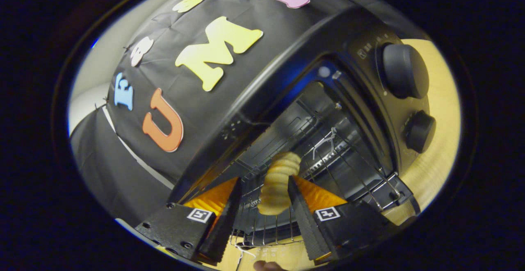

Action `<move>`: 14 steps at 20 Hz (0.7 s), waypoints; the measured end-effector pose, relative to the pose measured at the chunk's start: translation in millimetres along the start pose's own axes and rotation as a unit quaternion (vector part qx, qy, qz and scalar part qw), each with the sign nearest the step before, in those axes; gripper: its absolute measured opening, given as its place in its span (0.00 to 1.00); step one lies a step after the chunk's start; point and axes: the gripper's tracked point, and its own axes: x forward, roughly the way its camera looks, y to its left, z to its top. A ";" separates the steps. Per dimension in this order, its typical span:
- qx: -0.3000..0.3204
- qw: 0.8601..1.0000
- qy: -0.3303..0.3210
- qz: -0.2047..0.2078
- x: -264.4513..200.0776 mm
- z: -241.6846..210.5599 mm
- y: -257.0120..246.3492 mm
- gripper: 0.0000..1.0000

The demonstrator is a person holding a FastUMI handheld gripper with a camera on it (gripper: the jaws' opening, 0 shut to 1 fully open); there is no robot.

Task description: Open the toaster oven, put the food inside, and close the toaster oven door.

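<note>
The black toaster oven (295, 53) stands with its door down and its cavity showing. A wire rack (270, 232) sits pulled partway out of the cavity. A pale yellow ridged piece of food (279, 181) rests on the rack between my fingers. My gripper (263, 181) is open. The food lies against the right finger (301, 209), and a gap separates it from the left finger (227, 213).
Two black knobs (404, 71) (419, 130) sit on the oven's panel to the right of the cavity. The oven stands on a light wooden table (445, 111). Black cloth hangs as the booth wall (135, 152) behind and to the left of the oven.
</note>
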 end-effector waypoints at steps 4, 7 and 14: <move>-0.045 0.999 -0.017 -0.007 -20.5 1.4 11.3 1.00; -0.059 0.998 -0.016 -0.007 -44.3 0.7 21.3 1.00; -0.138 0.990 -0.008 -0.040 -117.1 -1.2 42.2 1.00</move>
